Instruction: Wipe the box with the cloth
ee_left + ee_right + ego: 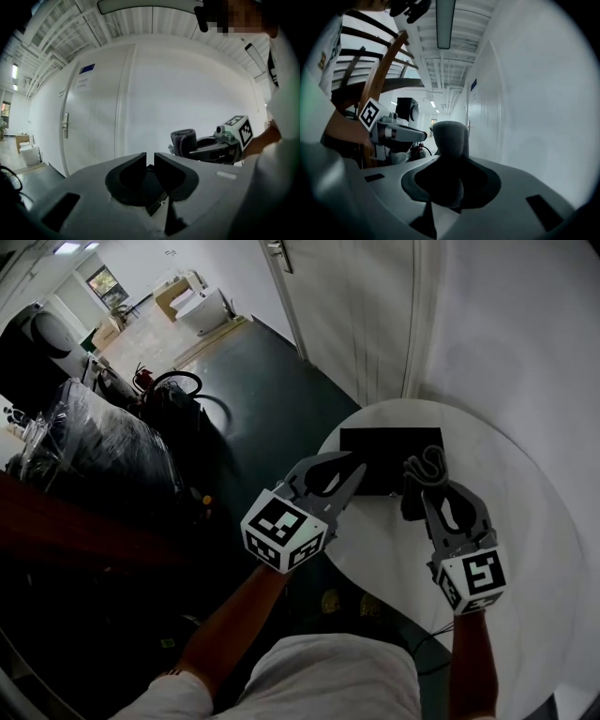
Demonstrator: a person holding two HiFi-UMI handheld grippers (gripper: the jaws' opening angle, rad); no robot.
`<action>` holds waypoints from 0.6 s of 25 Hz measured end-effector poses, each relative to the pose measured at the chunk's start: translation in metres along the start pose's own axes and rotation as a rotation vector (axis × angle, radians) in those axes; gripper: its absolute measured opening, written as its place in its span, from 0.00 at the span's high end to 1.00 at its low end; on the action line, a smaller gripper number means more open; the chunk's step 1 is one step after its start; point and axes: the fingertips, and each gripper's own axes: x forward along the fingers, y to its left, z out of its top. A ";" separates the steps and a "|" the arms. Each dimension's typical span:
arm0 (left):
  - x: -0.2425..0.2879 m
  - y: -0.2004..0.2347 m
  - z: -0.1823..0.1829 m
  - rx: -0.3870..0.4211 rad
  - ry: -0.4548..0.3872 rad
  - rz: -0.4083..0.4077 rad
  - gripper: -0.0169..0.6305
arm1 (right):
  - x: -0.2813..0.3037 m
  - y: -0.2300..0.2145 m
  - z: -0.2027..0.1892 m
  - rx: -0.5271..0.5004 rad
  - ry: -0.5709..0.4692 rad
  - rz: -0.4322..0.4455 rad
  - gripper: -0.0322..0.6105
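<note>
A flat black box (375, 454) lies on the round white table (530, 531), towards its far left. My right gripper (424, 486) is held above the box's right end and is shut on a rolled dark grey cloth (427, 465). In the right gripper view the cloth (450, 136) stands up from between the jaws. My left gripper (354, 474) hangs over the box's left front corner. Its jaws (150, 161) stand a narrow gap apart with nothing between them. From the left gripper view, the right gripper (206, 146) and its cloth (183, 140) show level with it.
A white door (356, 315) and a white wall stand just behind the table. Plastic-wrapped dark goods (94, 446) and a coiled hose fill the dark floor at the left. The person's knees are at the table's near edge.
</note>
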 end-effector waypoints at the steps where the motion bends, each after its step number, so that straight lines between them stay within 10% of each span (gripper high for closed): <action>1: -0.004 -0.004 0.008 0.008 -0.023 -0.003 0.88 | 0.001 0.005 0.010 0.020 -0.026 0.024 0.80; 15: -0.045 -0.028 0.065 0.056 -0.236 -0.010 0.94 | -0.002 0.061 0.081 0.111 -0.228 0.234 0.80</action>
